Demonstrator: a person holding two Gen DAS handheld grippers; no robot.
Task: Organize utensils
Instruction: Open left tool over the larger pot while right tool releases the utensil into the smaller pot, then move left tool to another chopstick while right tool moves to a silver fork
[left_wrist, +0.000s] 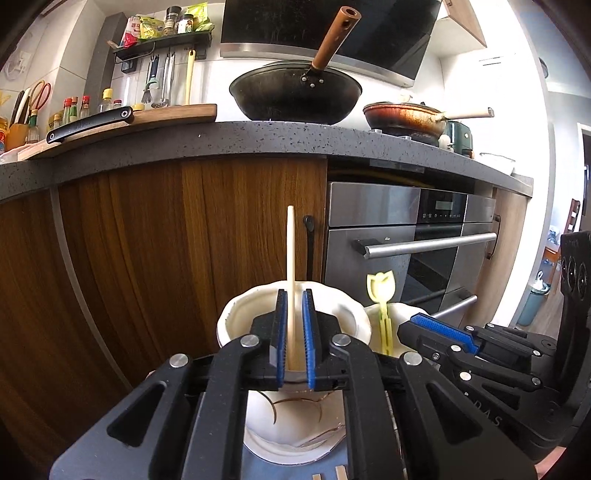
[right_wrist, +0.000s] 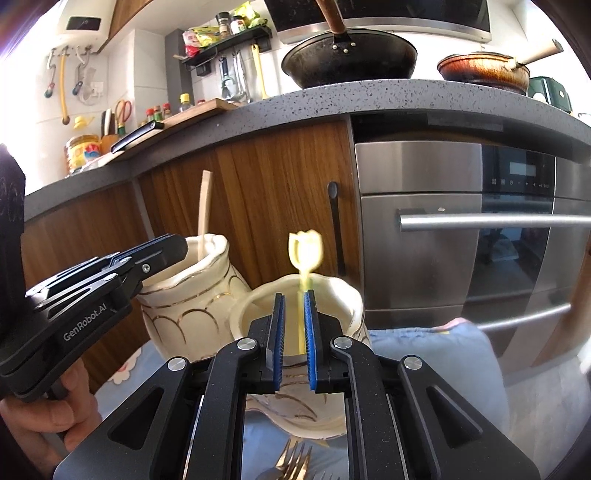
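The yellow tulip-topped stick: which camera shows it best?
The left wrist view: there the yellow tulip-topped stick is sharp, standing in the right vase. The right wrist view shows it closer, between its fingers, but blurred.

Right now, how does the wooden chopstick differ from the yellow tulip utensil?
The wooden chopstick is plain, pale and taller; the yellow tulip utensil is bright yellow with a flower-shaped top. The chopstick stands in the left vase, the tulip utensil in the right vase. Both stand upright between gripper pads.
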